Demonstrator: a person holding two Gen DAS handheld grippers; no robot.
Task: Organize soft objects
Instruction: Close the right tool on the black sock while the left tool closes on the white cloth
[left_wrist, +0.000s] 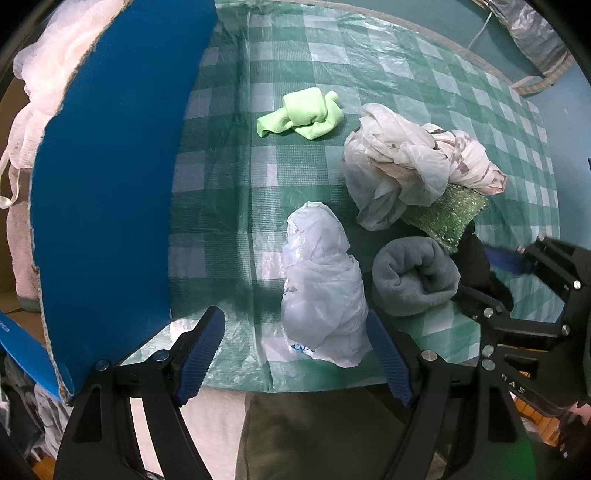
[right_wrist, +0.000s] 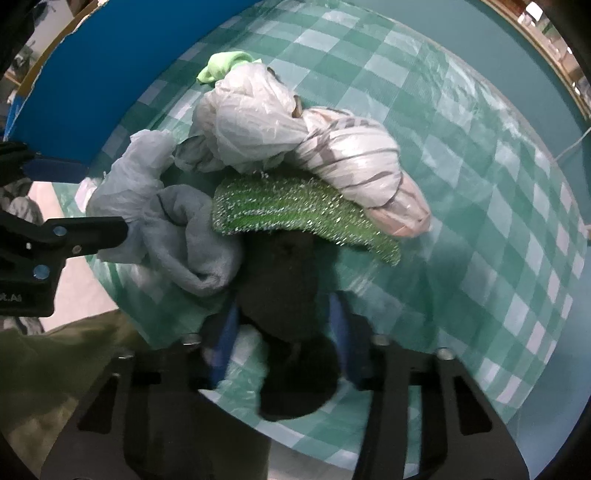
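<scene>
Checked cloth covers the counter (left_wrist: 325, 55), soft things mostly unsorted; left gripper (left_wrist: 295, 354) fingers gape beside a pale bag (left_wrist: 321, 280); right gripper (right_wrist: 282, 332) fingers pinch a dark cloth (right_wrist: 288, 295); blue box (left_wrist: 110, 184) stands near.

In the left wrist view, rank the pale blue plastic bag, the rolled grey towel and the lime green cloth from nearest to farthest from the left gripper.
1. Pale blue plastic bag: nearest the left gripper, between its open jaws.
2. Rolled grey towel: just right of the bag.
3. Lime green cloth: farthest, up the checked tablecloth.
</scene>
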